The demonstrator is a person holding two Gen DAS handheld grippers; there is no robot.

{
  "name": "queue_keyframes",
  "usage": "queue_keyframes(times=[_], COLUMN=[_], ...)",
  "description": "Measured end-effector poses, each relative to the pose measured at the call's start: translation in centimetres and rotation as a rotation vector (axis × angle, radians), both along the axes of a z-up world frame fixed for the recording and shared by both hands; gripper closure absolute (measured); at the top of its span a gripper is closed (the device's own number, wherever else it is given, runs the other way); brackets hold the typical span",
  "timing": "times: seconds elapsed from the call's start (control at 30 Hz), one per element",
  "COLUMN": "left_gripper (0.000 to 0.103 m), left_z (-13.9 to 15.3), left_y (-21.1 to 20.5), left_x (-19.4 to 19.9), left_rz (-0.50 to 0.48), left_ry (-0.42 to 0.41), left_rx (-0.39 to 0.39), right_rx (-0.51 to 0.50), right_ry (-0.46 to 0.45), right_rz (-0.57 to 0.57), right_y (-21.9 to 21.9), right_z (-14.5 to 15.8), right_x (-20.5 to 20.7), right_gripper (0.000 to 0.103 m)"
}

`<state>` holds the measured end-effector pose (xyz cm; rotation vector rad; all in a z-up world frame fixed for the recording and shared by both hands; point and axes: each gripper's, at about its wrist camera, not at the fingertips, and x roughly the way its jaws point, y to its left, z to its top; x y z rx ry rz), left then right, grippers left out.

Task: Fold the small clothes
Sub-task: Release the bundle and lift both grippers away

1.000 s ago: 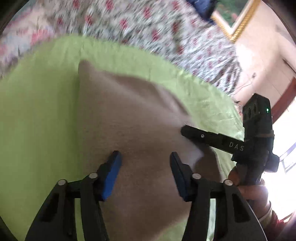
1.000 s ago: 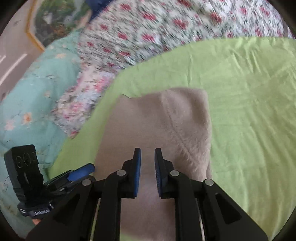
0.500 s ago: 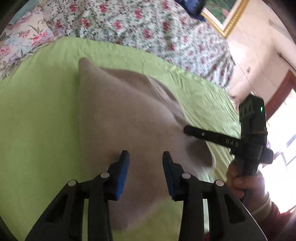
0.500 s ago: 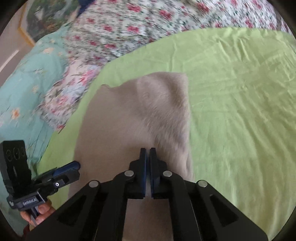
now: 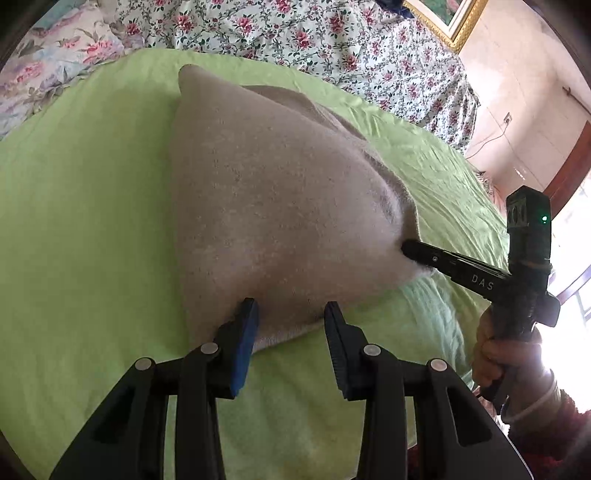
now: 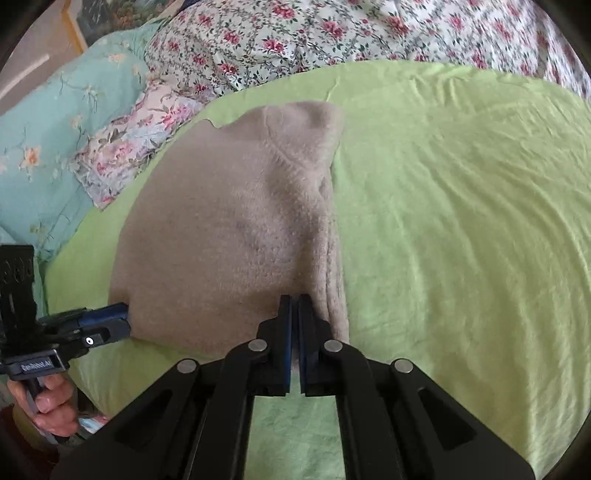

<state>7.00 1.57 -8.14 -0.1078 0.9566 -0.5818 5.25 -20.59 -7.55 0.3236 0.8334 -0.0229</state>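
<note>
The beige sweater (image 6: 229, 229) lies on the green sheet (image 6: 461, 221) of the bed. At its near edge, the right tool (image 6: 294, 306) is pinched closed on it toward 6 o'clock. The left tool (image 5: 291, 317) is spread open around the near hem at 6 o'clock.

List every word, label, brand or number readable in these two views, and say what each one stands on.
"DAS": white letters on the black arm of the right gripper, seen from the left wrist view; anything after them is hidden.
White label on the black body of the left gripper, in the right wrist view: roughly "GenRobot.AI", too small to read with certainty.
No text shows on the beige fleece garment, the lime green sheet or the floral bedding.
</note>
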Motion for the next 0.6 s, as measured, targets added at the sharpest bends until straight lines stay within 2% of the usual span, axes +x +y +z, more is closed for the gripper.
queue_keyframes(times=[0.23,0.37,0.47,0.5,0.53,0.6], left_gripper=[0.065,0.065,0.064,0.062,0.05,0.036], left_z=[0.4,0.6,1.2,1.4,1.7,2.1], left_y=[0.1,0.6,1.1,1.2,1.3,1.5], left_x=[-0.7,-1.1,-2.0,-2.3,-2.7,-3.6], left_rz=[0.031,0.055,0.074,0.081,0.095,0.137], left_ry=[-0.01,0.01,0.015,0.004,-0.012,-0.042], left_rx=[0.043,0.036,0.071,0.095,0.132,0.207], right_rx=[-0.002,-0.002,-0.015,-0.025,-0.036,-0.049], right_ry=[0.001,0.022,0.042,0.051,0.062,0.081], right_rz=[-0.008,-0.014,-0.03,-0.038,-0.049,-0.075], right_y=[0.0,-0.2,-0.2,-0.2,-0.1,-0.3], right_z=[0.2,0.5,0.8,0.9,1.0,1.0], right_x=[-0.8,-1.5,-2.3,-2.7,-3.0,-4.0], right_gripper=[0.1,0.1,0.1,0.1,0.099,0.097])
